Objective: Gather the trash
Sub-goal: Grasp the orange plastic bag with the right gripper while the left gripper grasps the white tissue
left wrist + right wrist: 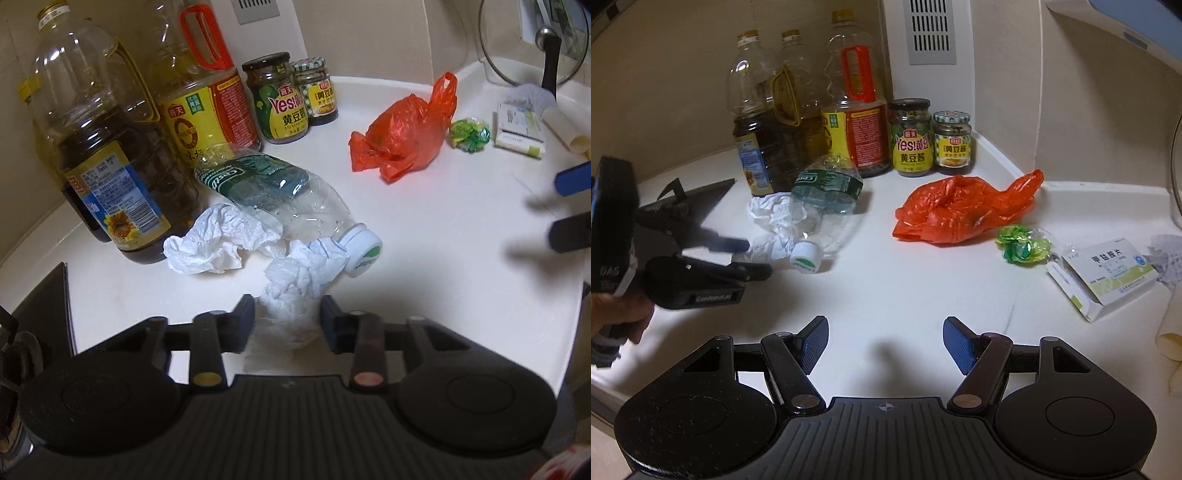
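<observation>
Left wrist view, from left to right: a stove corner (44, 306) sits at the counter's edge, then two large oil bottles (99, 158) and a yellow-labelled seasoning bottle (207, 110) stand against the wall, with two soybean-paste jars (280, 99) beside them. In front lies a crushed clear water bottle (280, 195) on its side, white cap toward the camera, touching a crumpled white tissue (214, 240) on its left. A second crumpled tissue (295, 295) lies just beside the cap and reaches down between the fingers of the left gripper (287, 325); both pads press against its sides, pinching it on the white countertop (424, 258). Farther right lie an orange plastic bag (402, 136), a green candy wrapper (469, 134) touching it, and a medicine box (519, 129). A glass pot lid (532, 40) leans at the back.

Right wrist view shows the left gripper (759, 258) at the left edge, held by a hand (620, 314), its fingertips at the tissue by the bottle cap. The right gripper (884, 341) hangs over bare countertop (905, 280) with its blue pads spread wide and nothing between them.
</observation>
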Demonstrator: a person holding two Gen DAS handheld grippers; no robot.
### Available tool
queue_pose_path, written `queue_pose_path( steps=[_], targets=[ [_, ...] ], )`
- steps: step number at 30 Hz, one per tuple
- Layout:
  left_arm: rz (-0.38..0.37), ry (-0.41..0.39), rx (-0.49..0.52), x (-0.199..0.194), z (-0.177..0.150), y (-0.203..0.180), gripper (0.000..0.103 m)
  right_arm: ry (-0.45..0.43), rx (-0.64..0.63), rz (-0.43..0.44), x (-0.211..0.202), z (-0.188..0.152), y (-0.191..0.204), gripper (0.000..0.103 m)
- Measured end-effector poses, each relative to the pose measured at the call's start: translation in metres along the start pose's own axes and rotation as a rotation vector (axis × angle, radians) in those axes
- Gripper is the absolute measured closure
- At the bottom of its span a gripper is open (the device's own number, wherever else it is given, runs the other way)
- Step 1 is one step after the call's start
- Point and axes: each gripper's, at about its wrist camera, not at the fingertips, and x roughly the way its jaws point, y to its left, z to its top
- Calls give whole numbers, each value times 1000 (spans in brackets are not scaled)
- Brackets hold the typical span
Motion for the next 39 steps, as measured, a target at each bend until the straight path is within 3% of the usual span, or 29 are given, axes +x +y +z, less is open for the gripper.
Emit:
queue_pose_path(
  steps=[2, 12, 15, 19, 25, 27, 28, 29, 30, 34, 37, 38, 39],
  targets=[
    [6, -1, -14, -8, -1, 1, 86, -4, 7, 15, 7, 5, 2, 34],
    [34, -31, -173, -61, -19, 19, 89, -25, 15, 114, 64, 32, 42, 34],
    [43, -38, -197, -76, -25, 23, 89, -34, 20, 103, 75, 39, 47, 34],
    [50, -47, -222, -92, -33, 26, 89, -87, 40, 18, 72, 43, 38, 34],
    [43, -42, -251, -95, -38, 28, 89, -167, 70, -197, 68, 56, -1, 34],
    [40, -42, -253, -96, -38, 26, 89, -180, 14, -239, 73, 63, -5, 32],
    [37, -43, -254, -97, -37, 25, 89, -173, -31, -244, 78, 67, -6, 26],
    [34, -44, -258, -97, -37, 24, 89, -158, -86, -244, 84, 71, -6, 13],
    [32, -46, -262, -98, -36, 23, 89, -139, -154, -240, 91, 75, -5, 9],
    [26, -54, -280, -96, -32, 19, 89, -66, -373, -232, 116, 79, -6, 9],
    [21, -63, -299, -93, -26, 16, 89, -18, -423, -228, 132, 73, -11, 9],
    [20, -66, -304, -93, -24, 14, 89, -11, -426, -223, 136, 71, -12, 12],
    [18, -70, -309, -92, -22, 13, 89, -13, -431, -223, 137, 68, -13, 23]
  ],
)
